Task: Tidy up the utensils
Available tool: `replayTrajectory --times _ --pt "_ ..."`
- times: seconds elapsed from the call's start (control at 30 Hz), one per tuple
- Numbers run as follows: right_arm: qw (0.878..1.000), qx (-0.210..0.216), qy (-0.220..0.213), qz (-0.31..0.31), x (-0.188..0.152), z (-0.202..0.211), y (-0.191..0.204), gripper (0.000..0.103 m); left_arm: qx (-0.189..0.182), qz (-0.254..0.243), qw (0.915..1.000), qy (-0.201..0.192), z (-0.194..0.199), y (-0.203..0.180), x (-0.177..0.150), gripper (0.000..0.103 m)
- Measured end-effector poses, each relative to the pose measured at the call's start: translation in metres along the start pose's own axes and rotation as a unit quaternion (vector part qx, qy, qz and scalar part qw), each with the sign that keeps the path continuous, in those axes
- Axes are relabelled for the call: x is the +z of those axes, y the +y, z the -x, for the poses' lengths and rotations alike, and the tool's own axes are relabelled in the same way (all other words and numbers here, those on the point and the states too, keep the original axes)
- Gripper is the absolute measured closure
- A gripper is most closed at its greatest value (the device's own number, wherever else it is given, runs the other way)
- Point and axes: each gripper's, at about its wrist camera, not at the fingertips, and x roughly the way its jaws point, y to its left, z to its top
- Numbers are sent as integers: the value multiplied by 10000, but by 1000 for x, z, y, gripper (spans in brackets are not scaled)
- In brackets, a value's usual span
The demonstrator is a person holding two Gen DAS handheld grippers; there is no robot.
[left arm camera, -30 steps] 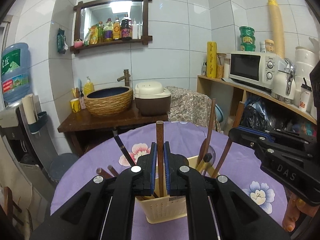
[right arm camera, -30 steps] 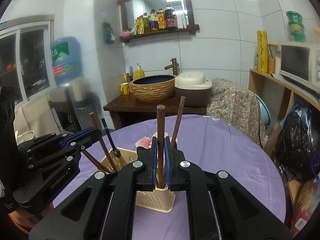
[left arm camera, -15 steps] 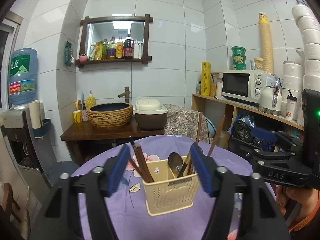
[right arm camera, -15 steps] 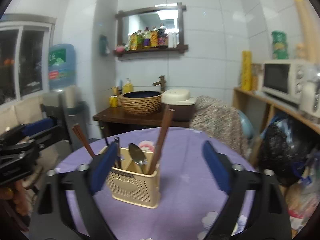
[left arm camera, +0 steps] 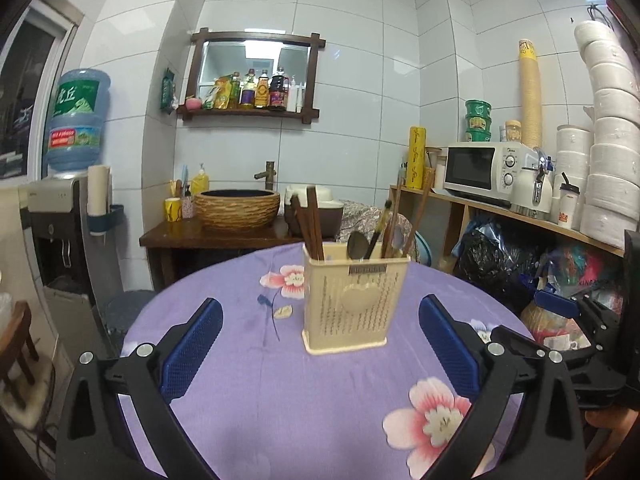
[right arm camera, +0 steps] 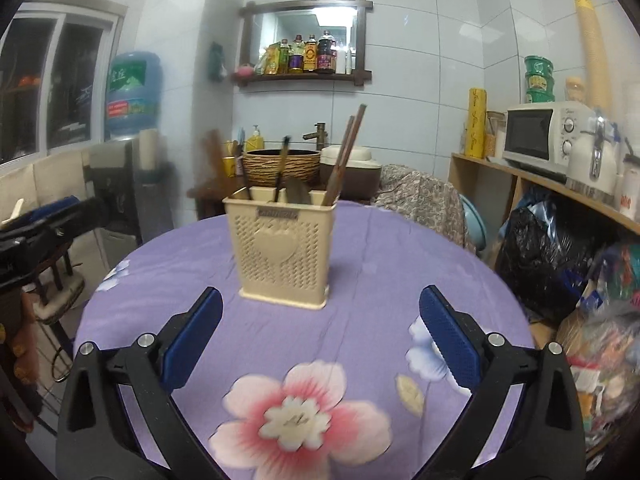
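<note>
A cream perforated utensil basket stands upright on the round table's purple floral cloth. In its left compartment lean brown chopsticks; a metal spoon and more sticks stand further right. My left gripper hangs in front of the basket with its jaws opening wide and nothing between the blue pads. The right wrist view shows the same basket with tall chopsticks at its right end. My right gripper is open and holds nothing, a short way back from the basket.
Behind the table stands a wooden counter with a woven basin and a rice cooker. On the right is a shelf with a microwave, with black bags under it. A water dispenser and a chair stand left.
Both grippers let go of the brown chopsticks they held over the basket, opened wide and drew back and down. The chopsticks now stand in the basket.
</note>
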Motion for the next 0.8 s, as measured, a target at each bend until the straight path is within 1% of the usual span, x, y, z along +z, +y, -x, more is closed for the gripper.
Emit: replayTrajectory --times 0.07,0.13,0.2,0.27,0.33,0.47,0.57,0.67,0.8 --pt "9998 122 -29 -156 -16 18 9 6 1 -9 10000 93 13 -3 -14 5" --pt "9993 206 -110 -275 -25 34 15 6 59 -78 9999 62 30 -7 -25 5" --pt "9989 149 -257 -356 -32 52 22 6 233 -111 9996 -57 47 -9 -33 5" --pt "9978 78 -499 -437 -39 73 26 6 335 -68 9993 -156 61 -8 -38 5" --pt "9971 22 -603 -473 -44 87 29 6 380 19 9990 -252 75 -7 -43 5" --pt "9975 -83 -516 -480 -52 102 35 6 423 182 9987 -211 94 -6 -51 5" --pt "9979 -90 -455 -454 -57 108 39 6 458 230 9983 -270 104 -7 -55 5" --pt "9976 32 -529 -453 -59 117 42 6 493 210 9981 -309 106 -7 -53 5" --pt "9975 -32 -651 -281 -57 123 48 6 461 270 9980 -335 109 -6 -55 5"
